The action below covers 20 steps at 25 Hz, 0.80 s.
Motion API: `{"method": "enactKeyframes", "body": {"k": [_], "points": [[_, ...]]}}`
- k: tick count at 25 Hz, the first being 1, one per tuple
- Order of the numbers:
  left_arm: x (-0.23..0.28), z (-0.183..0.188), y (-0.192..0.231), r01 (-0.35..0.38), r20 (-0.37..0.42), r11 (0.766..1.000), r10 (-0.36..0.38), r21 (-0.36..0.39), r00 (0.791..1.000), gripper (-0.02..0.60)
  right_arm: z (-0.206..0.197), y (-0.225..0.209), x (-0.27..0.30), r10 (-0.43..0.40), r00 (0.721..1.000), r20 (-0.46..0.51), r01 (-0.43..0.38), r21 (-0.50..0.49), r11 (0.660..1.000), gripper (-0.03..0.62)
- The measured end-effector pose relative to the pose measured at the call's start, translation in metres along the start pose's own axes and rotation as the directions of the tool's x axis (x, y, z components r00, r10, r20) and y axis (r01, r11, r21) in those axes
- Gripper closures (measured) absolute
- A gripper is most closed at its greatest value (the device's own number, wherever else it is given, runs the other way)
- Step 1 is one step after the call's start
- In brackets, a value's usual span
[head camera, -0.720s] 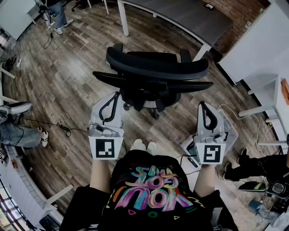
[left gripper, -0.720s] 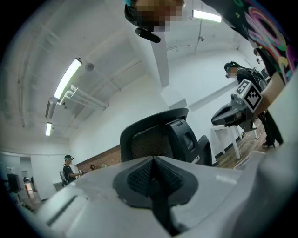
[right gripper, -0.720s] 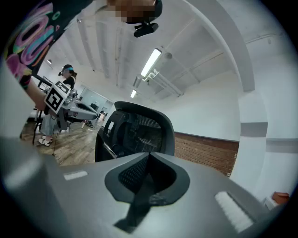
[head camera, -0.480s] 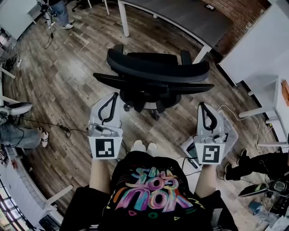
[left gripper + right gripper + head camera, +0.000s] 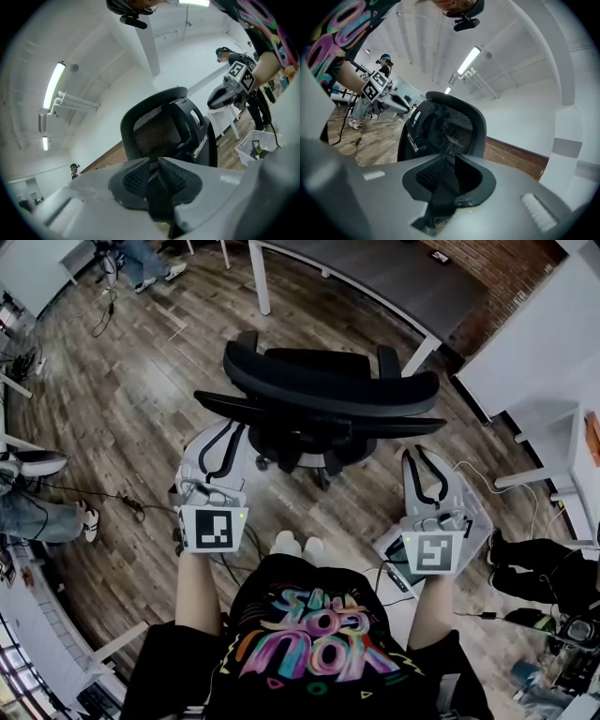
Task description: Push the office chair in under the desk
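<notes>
A black mesh-backed office chair [image 5: 328,385] stands on the wood floor with its back to me, facing a grey-topped desk [image 5: 375,273] with white legs. My left gripper [image 5: 228,435] points at the backrest's left edge, just below the armrest. My right gripper [image 5: 418,456] points at the right edge. Whether either tip touches the chair I cannot tell. The left gripper view shows the chair [image 5: 164,126] close ahead of my left gripper [image 5: 153,161], its pads nearly together and holding nothing. In the right gripper view the right gripper [image 5: 449,159] stands the same way before the chair [image 5: 445,124].
A white bin [image 5: 478,521] with cables sits on the floor under my right gripper. A loose cable [image 5: 131,507] runs at the left. Other people's legs show at the left [image 5: 37,517] and right [image 5: 534,568]. A white partition [image 5: 534,324] stands at the right.
Both grippers have moved forward, closer to the chair's backrest, and the left one has tilted a little. The chair stands where it was.
</notes>
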<state>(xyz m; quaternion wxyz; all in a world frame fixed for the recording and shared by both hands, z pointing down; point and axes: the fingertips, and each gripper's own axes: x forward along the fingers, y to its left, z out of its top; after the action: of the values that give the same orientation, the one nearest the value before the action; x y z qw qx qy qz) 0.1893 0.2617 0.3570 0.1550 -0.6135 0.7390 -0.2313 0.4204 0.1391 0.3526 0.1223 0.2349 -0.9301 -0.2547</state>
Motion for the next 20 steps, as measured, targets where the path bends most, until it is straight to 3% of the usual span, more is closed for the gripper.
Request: {"method": "enactKeyframes", "body": {"k": [7, 11, 15, 20], "points": [[0.007, -0.007, -0.002, 0.020, -0.017, 0.999, -0.019, 0.025, 1.000, 0.512, -0.010, 0.000, 0.010, 0.028, 0.999, -0.037, -0.030, -0.056, 0.998, 0.484], [0.009, -0.018, 0.000, 0.030, -0.067, 0.998, -0.027, 0.049, 0.997, 0.481, -0.018, 0.002, 0.018, 0.068, 0.994, -0.082, -0.074, -0.073, 0.995, 0.454], [0.015, -0.025, -0.002, 0.074, -0.112, 0.989, -0.060, 0.127, 0.992, 0.426, -0.025, 0.003, 0.029, 0.109, 0.986, -0.127, -0.123, -0.113, 0.986, 0.419], [0.027, -0.035, -0.012, 0.158, -0.172, 0.958, -0.118, 0.240, 0.978, 0.371, -0.037, 0.010, 0.045, 0.158, 0.974, -0.164, -0.187, -0.183, 0.965, 0.370]]}}
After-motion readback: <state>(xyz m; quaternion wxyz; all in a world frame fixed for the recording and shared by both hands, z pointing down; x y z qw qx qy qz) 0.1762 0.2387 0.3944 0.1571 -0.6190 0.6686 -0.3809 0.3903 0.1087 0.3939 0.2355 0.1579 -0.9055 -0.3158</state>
